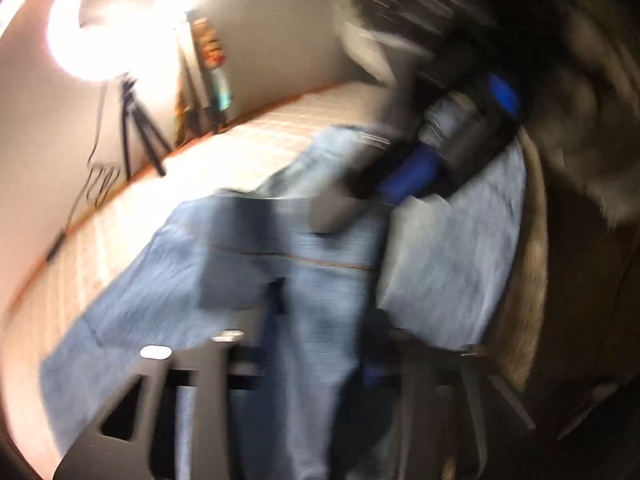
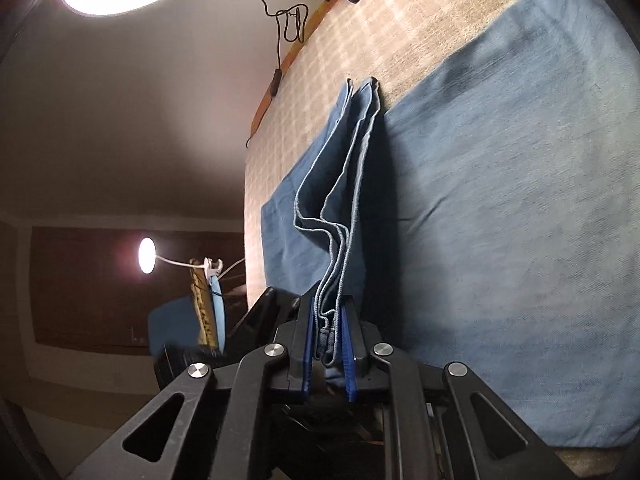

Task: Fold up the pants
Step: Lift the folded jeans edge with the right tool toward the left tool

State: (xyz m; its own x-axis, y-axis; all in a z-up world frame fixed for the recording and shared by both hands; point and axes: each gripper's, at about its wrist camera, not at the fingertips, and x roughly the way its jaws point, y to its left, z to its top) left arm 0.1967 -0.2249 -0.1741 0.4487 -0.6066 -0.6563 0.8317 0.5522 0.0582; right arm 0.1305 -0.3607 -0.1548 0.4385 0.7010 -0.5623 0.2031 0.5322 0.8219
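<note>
Ring light [image 1: 120, 20] glares; left view motion-blurred, right view sharp, dim.

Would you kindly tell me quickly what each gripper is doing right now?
Left gripper: too blurred; cannot tell if open or shut.
Right gripper: shut on the bunched hem of the blue denim pants.

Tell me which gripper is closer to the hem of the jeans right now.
Right. The right gripper is clamped on the bunched hem of the jeans. The left gripper is over another part of them; blur hides any contact.
</note>
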